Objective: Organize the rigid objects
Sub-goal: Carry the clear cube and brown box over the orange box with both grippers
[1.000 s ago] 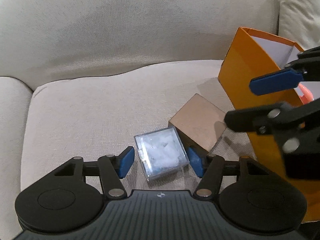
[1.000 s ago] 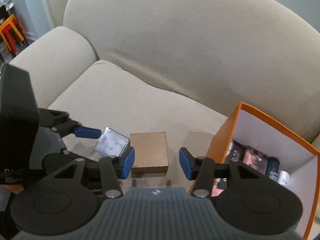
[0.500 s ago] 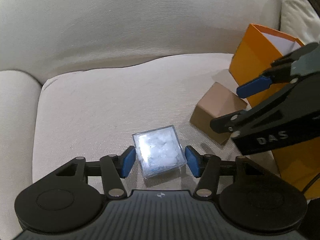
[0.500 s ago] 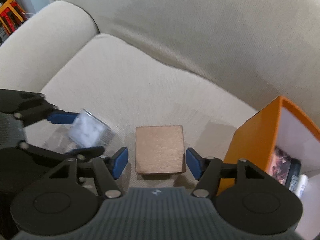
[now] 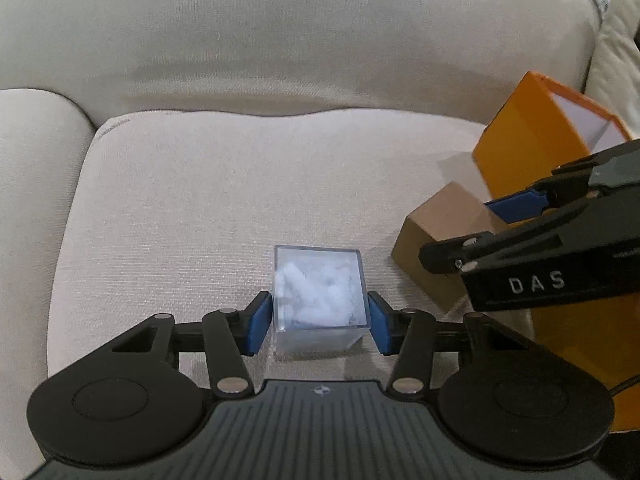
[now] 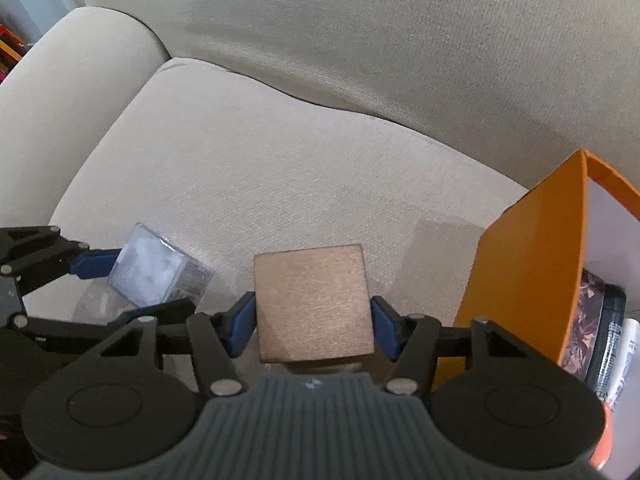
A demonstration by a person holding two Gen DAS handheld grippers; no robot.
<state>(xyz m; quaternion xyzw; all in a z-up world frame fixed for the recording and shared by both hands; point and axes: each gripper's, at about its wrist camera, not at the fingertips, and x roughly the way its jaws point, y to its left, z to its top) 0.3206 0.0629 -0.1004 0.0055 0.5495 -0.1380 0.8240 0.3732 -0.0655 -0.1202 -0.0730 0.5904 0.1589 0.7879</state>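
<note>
Seat cushion [image 5: 200, 208], beige sofa: two loose items on it, both low in each frame, one bin at the right edge.

Item one: clear box [image 5: 320, 288] with white filling, lower centre of the left wrist view. My left gripper [image 5: 318, 322] straddles it; the jaws are closing, blue pads level with its side walls and seemingly just touching or a sliver off. I cannot call it a firm pinch yet.

Item two: brown cube [image 6: 314, 302], lower centre of the right wrist view, just right of the clear box. My right gripper [image 6: 312, 322] brackets it; jaws closing, pads at both flanks, contact likely on the left flank, the right one not certain.

Bin: orange box [image 6: 532, 276], right edge of the right wrist view, open at the top, white inside, already holding several dark packets and a white tube. It stands just beside the brown cube.

Step in hand, by my reading: the double pick-up, one item per gripper.

Next move calls for: finishing both squeezes squarely, lifting straight off the soft cushion, then carrying the cube over the orange rim first, since it lies nearer. The clear box looks slick; it needs a centred hold.
</note>
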